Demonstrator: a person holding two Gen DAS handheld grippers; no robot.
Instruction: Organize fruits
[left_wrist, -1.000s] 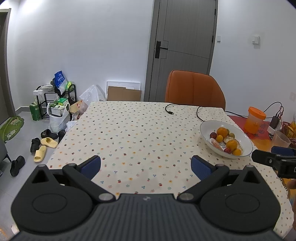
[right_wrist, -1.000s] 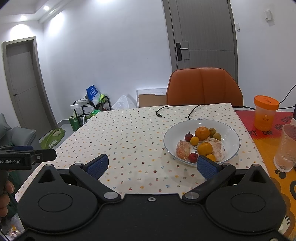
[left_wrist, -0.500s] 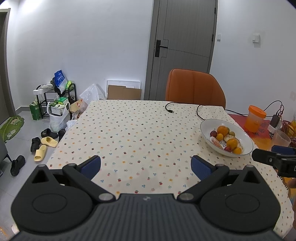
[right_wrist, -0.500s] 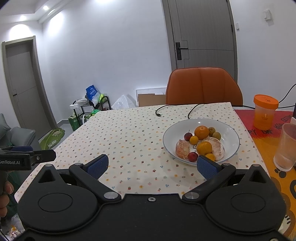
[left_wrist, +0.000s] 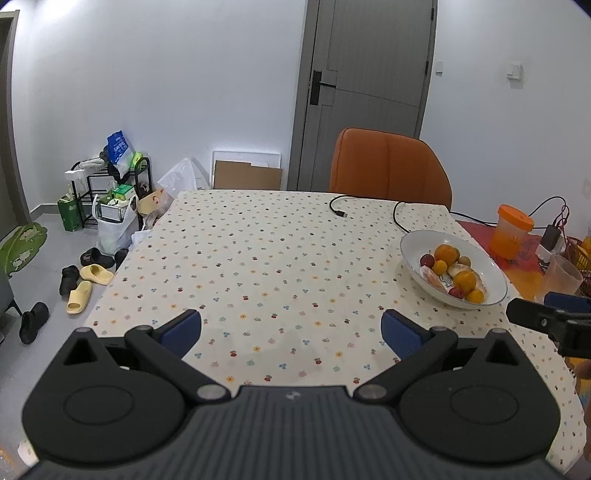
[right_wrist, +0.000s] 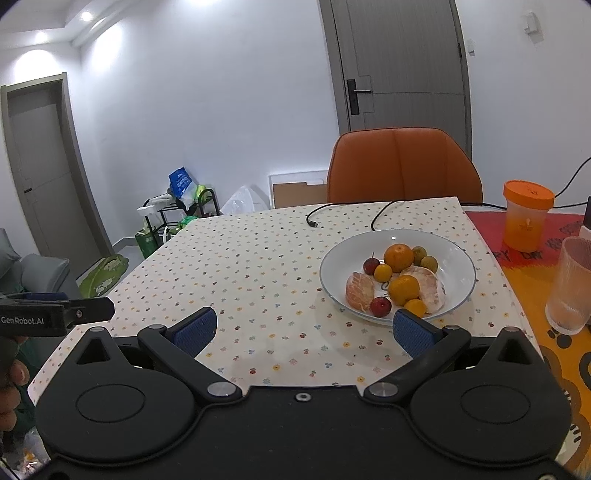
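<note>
Nearest the camera, both grippers hang over the near edge of the table (right_wrist: 258, 258), each with its fingers spread wide and nothing between them. The left gripper (left_wrist: 291, 328) faces bare flowered cloth near the middle of that edge. The right gripper (right_wrist: 303, 328) sits toward the right side, its right pad (right_wrist: 412, 334) just in front of the plate (right_wrist: 458, 258).

That white plate rests near the table's right edge and holds all the fruit: 2 peeled citrus pieces, 2 oranges (right_wrist: 399, 256), 2 small red fruits and some small yellow and green ones, piled touching.

Beyond it a black cable (right_wrist: 347, 212) trails along the far edge.

The likely trouble: round fruit packed this tightly can roll when 1 is lifted, and a pad catching the rim could tip the plate. The soft peeled pieces may tear under a hard squeeze.
</note>
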